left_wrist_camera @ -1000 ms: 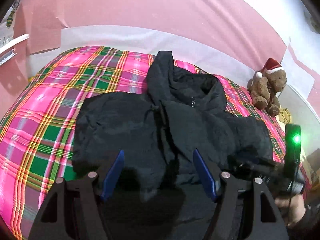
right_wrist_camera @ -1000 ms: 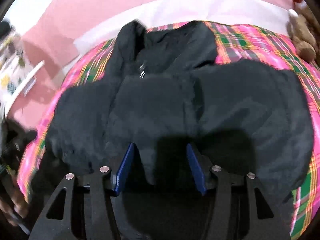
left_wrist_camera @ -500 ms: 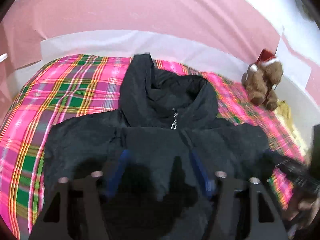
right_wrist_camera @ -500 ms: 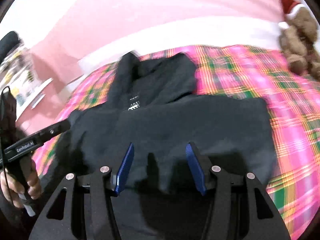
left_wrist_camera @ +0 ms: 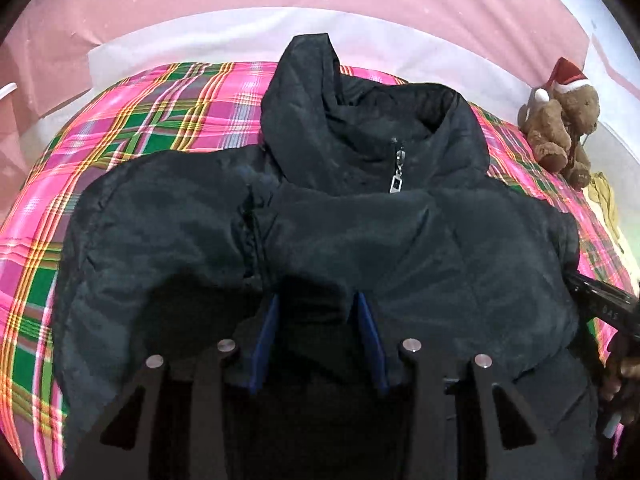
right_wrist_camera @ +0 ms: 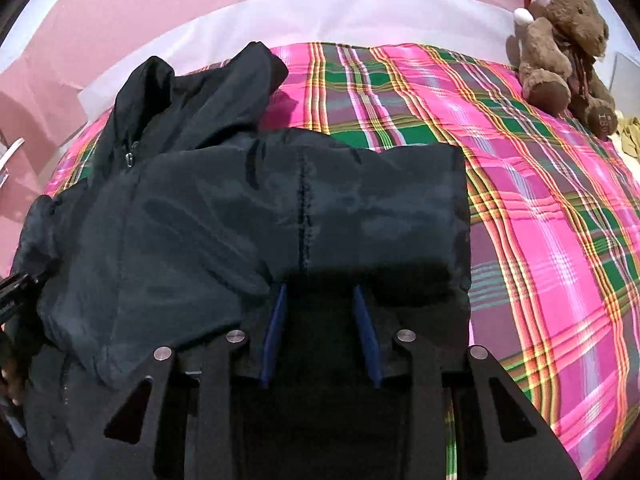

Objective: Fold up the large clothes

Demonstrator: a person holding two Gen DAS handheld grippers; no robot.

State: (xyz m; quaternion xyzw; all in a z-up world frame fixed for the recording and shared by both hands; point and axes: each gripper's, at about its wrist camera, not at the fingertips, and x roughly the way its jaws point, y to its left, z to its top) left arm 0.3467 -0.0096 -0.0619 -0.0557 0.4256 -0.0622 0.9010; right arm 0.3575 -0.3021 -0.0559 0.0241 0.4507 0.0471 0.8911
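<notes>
bed: plaid blanket [left_wrist_camera: 168, 120] in pink, green and yellow is filling most of both views, with a pink wall behind it

jacket: black puffer jacket [left_wrist_camera: 360, 232] is lying mid-frame on the blanket, hood pointing at the top of the frame and hem running down under the grippers, so its long axis is going top to bottom; sleeves look folded in across the front

teddy: brown bear [right_wrist_camera: 560, 40] in a santa hat is sitting upper right

left gripper [left_wrist_camera: 316, 304]: jaws have just been closing, black fabric is bunching between the blue pads; can't tell if it's actually pinched

right gripper [right_wrist_camera: 320, 296]: same deal, just been closing around the fabric, grip unclear

zipper pull [left_wrist_camera: 396, 178]: silver, hanging below the collar

writing: nothing readable
</notes>
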